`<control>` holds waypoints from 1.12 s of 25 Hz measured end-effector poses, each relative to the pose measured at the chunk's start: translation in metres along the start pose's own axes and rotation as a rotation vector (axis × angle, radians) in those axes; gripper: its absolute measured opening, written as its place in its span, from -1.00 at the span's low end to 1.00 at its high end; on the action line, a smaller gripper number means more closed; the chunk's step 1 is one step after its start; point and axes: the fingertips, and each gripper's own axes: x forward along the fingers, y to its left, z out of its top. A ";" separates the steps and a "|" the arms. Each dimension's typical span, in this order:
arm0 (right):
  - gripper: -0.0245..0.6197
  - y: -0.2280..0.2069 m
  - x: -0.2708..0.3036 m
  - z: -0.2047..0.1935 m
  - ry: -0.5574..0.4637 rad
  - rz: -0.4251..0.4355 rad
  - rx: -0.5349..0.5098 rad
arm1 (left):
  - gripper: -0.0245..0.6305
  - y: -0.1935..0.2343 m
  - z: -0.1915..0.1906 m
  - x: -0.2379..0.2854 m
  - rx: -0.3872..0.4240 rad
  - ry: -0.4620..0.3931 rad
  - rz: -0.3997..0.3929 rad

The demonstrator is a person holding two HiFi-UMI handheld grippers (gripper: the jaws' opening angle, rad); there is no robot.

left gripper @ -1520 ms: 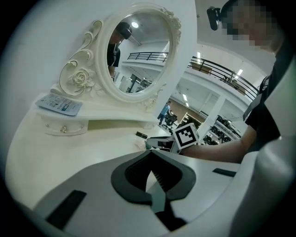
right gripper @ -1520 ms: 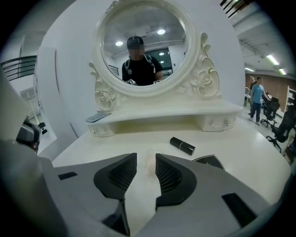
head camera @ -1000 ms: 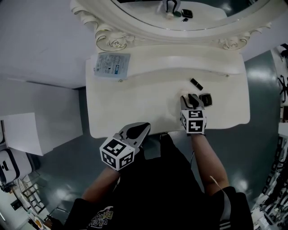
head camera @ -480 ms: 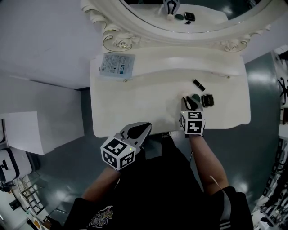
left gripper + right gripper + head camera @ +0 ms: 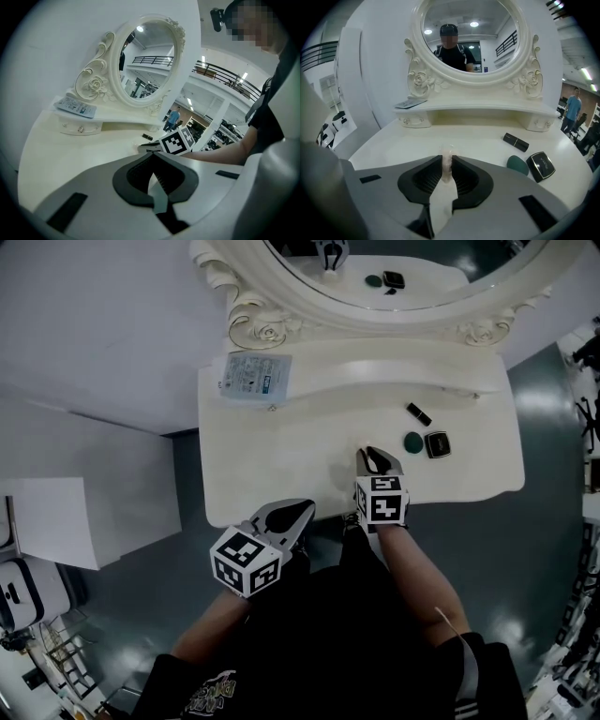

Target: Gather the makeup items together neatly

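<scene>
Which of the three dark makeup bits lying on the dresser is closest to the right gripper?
The round green sponge; the black compact and black lipstick tube lie beyond it. The right gripper has just closed its jaws on a small pale item.

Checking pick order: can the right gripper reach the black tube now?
Probably not yet. Nothing stands between the right gripper and the black tube, but its jaws have just closed on a small pale item.
</scene>
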 end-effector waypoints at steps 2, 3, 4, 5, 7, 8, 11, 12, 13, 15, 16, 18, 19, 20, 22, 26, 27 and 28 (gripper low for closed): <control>-0.67 0.008 0.004 -0.001 0.005 -0.001 -0.002 | -0.90 0.004 -0.004 -0.008 -0.002 0.002 0.006; -0.67 0.011 0.007 -0.002 0.007 -0.002 -0.003 | -0.90 0.006 -0.006 -0.012 -0.004 0.002 0.009; -0.67 0.014 0.009 -0.003 0.010 -0.003 -0.004 | -0.90 0.007 -0.007 -0.015 -0.006 0.002 0.013; -0.67 0.017 0.011 -0.003 0.012 -0.003 -0.004 | -0.90 0.009 -0.008 -0.019 -0.009 0.001 0.017; -0.67 0.023 0.015 -0.005 0.020 -0.005 -0.005 | -0.90 0.014 -0.011 -0.026 -0.014 0.000 0.024; -0.67 0.025 0.017 -0.006 0.025 -0.006 -0.006 | -0.90 0.016 -0.012 -0.029 -0.016 -0.001 0.028; -0.67 0.028 0.021 -0.008 0.027 -0.017 -0.027 | -0.90 0.021 -0.013 -0.037 -0.022 -0.002 0.037; -0.67 0.028 0.022 -0.008 0.027 -0.021 -0.034 | -0.90 0.023 -0.014 -0.039 -0.023 -0.001 0.039; -0.67 0.029 0.023 -0.007 0.026 -0.023 -0.038 | -0.90 0.025 -0.014 -0.041 -0.024 -0.001 0.041; -0.67 0.030 0.023 -0.007 0.025 -0.023 -0.041 | -0.90 0.026 -0.015 -0.044 -0.024 -0.001 0.042; -0.66 0.031 0.023 -0.006 0.025 -0.021 -0.044 | -0.90 0.026 -0.015 -0.045 -0.023 0.000 0.041; -0.62 0.032 0.022 -0.005 0.025 -0.019 -0.050 | -0.90 0.025 -0.015 -0.047 -0.018 0.001 0.036; -0.60 0.032 0.022 -0.004 0.024 -0.017 -0.052 | -0.90 0.024 -0.014 -0.047 -0.015 0.001 0.033; -0.59 0.033 0.021 -0.003 0.022 -0.014 -0.052 | -0.90 0.023 -0.014 -0.048 -0.012 0.002 0.030; -0.55 0.034 0.018 -0.001 0.010 -0.008 -0.050 | -0.90 0.022 -0.013 -0.047 -0.005 0.002 0.024; -0.45 0.032 0.005 0.007 -0.039 -0.006 -0.035 | -0.90 0.017 -0.011 -0.044 0.012 0.002 0.007; -0.44 0.031 0.001 0.009 -0.053 -0.008 -0.028 | -0.90 0.016 -0.011 -0.043 0.016 0.003 0.002; -0.44 0.028 -0.004 0.011 -0.064 -0.012 -0.020 | -0.90 0.014 -0.010 -0.041 0.019 0.004 -0.003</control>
